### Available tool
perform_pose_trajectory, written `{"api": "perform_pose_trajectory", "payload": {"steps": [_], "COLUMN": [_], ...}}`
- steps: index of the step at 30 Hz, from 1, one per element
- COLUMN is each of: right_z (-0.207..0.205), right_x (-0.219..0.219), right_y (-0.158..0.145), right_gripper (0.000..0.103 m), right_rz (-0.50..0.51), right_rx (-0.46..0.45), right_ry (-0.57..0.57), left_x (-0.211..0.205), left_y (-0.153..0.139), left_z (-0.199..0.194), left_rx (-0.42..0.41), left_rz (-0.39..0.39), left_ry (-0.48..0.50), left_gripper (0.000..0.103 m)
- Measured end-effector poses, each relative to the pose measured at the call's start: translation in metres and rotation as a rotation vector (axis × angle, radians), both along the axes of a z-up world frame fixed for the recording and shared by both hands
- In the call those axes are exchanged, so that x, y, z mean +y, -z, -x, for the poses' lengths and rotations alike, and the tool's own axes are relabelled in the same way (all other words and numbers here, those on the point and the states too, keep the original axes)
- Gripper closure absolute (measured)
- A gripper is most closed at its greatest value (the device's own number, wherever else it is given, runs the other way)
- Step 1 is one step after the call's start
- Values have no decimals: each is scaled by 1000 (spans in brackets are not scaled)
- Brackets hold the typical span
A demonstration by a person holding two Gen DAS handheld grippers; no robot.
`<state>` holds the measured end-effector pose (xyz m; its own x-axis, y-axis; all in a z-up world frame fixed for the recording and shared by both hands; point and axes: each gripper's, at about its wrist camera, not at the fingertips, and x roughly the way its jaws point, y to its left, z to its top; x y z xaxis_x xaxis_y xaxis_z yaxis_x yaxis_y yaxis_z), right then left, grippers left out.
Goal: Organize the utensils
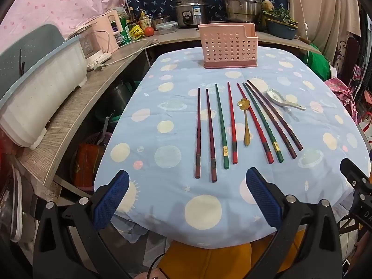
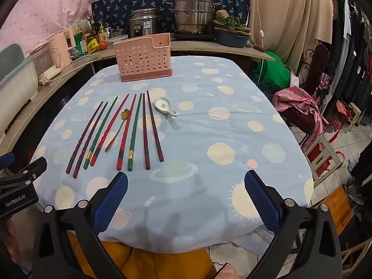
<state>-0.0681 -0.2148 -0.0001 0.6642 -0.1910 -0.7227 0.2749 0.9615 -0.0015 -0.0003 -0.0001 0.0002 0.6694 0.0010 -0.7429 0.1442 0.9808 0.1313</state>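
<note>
Several chopsticks [image 1: 220, 125] in dark red, green and red lie side by side on the blue spotted tablecloth [image 1: 162, 139]; they also show in the right wrist view [image 2: 111, 130]. A gold flower-head spoon [image 1: 245, 121] [image 2: 118, 127] lies among them. A white ceramic spoon [image 1: 282, 102] [image 2: 165, 107] lies to their right. A pink perforated utensil holder [image 1: 229, 46] [image 2: 144, 58] stands empty at the table's far end. My left gripper [image 1: 187, 181] is open above the table's near edge, short of the chopstick ends. My right gripper [image 2: 186, 181] is open, to the right of the chopsticks.
A wooden counter [image 1: 76, 107] runs along the left and back, with a white dish rack [image 1: 44, 88], pink appliances [image 1: 104, 34], bottles, a rice cooker [image 1: 190, 10] and a steel steamer pot [image 1: 241, 2]. Chairs and clothes [image 2: 309, 107] stand right of the table.
</note>
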Motion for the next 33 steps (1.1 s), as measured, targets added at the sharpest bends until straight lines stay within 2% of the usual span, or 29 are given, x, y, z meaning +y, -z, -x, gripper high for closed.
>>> {"api": "perform_pose_trajectory", "payload": {"steps": [33], "right_z": [0], "right_x": [2], "right_y": [-1], "right_gripper": [7], "right_rz": [8], "right_rx": [0], "right_ry": [0], "left_x": [1], "left_y": [1], "left_z": [-1], "left_rx": [8], "left_rz": [-14], "left_ry": [-4], "left_gripper": [7]}}
